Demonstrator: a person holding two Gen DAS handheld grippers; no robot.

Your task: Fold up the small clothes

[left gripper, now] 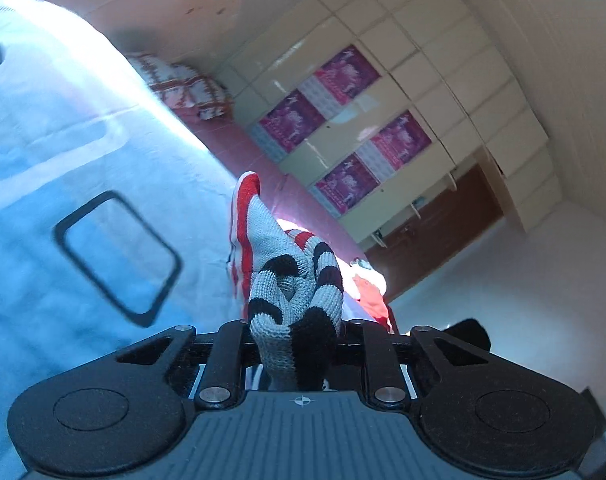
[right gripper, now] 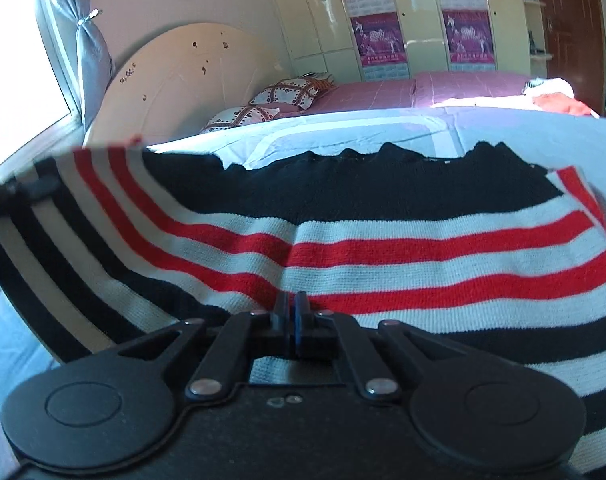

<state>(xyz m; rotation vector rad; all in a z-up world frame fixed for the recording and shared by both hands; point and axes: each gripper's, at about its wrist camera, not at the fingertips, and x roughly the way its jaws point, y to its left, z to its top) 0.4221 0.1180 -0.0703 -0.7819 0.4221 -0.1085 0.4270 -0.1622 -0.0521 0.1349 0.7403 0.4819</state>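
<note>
A knitted striped garment (right gripper: 383, 248) in black, white and red is held up, stretched across the right wrist view over the bed. My right gripper (right gripper: 291, 304) is shut, its two fingers pinching the garment's near edge, with a crease running up from them. At the far left of that view a black part of my left gripper (right gripper: 23, 190) holds the garment's other end. In the left wrist view a bunched corner of the striped garment (left gripper: 287, 280) fills my left gripper (left gripper: 295, 332), which is shut on it. The fabric hides that gripper's fingertips.
A pale blue sheet (right gripper: 343, 128) with a black outlined rectangle (left gripper: 115, 256) covers the near bed. Beyond lie a pink cover (right gripper: 443, 88), patterned pillows (right gripper: 287, 94), a round headboard (right gripper: 183, 72) and a heap of red and white clothes (right gripper: 559, 104). A wardrobe with purple posters (right gripper: 383, 32) lines the wall.
</note>
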